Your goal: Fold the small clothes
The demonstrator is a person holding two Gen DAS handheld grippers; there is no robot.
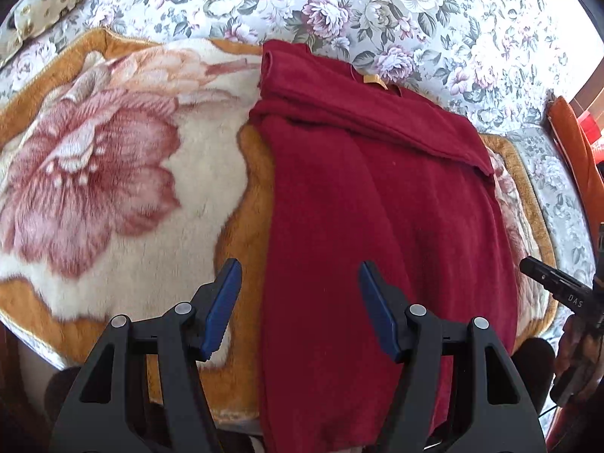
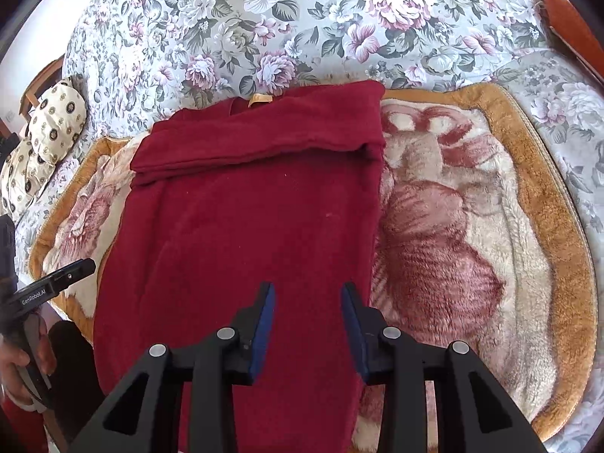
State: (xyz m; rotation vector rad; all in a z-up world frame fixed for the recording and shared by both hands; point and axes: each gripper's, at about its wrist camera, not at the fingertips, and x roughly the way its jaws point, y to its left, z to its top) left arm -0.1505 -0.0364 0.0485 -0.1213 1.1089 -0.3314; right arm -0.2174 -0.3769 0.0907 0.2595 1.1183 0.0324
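Plush floral blanket [image 1: 113, 173] over flowered bedspread [image 1: 377, 7]; red garment [image 2: 245, 226] folded at near edge. Left claw [image 1: 300, 302] open, empty. Right claw [image 2: 307, 324] open above garment, empty.

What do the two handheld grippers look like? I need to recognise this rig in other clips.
Both the left gripper and right gripper have black angular frames with silver pivot pins and blue ribbed pads. White lettering marks their sides: GenRobot.AI on the left, DAS on the right.

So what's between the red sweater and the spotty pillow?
In the right wrist view, between the red sweater and the spotty pillow lie only the fluffy flower blanket and a strip of flowery bedsheet.
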